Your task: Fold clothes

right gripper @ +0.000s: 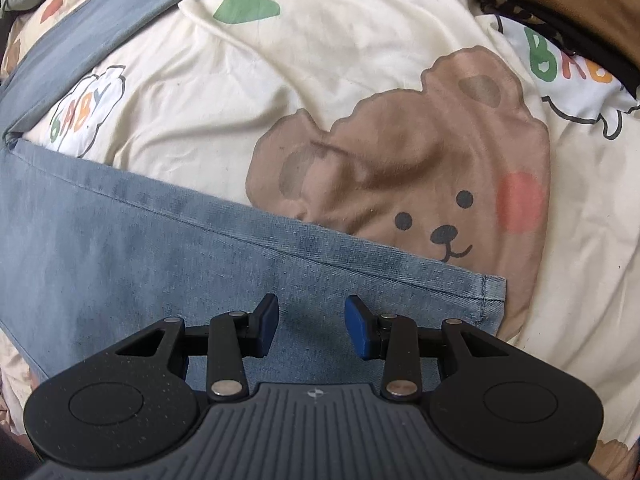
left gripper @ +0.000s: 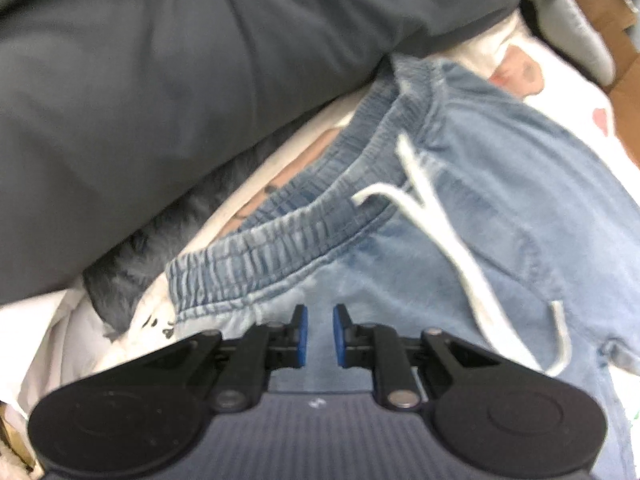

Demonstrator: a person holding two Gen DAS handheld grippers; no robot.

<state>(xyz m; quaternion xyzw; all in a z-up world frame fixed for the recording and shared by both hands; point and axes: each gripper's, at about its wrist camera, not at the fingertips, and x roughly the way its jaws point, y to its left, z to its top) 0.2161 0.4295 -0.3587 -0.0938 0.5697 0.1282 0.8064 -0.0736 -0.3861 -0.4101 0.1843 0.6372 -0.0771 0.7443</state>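
Light denim pants [left gripper: 480, 184] lie lengthwise on the bear-print bedsheet [right gripper: 320, 80]: waistband [left gripper: 280, 232] just beyond left claw [left gripper: 320, 336], hem [right gripper: 490, 292] right of right claw [right gripper: 311, 328]. Both claws apart, empty.

So the jeans [left gripper: 500, 184] lie flat on the bedsheet [right gripper: 320, 80], waistband [left gripper: 280, 220] right up near a big pillow [left gripper: 160, 100] behind it. Drawstring [left gripper: 452, 240] trails across the front. Trouser leg hem [right gripper: 490, 300] sits over the printed bear [right gripper: 420, 184].
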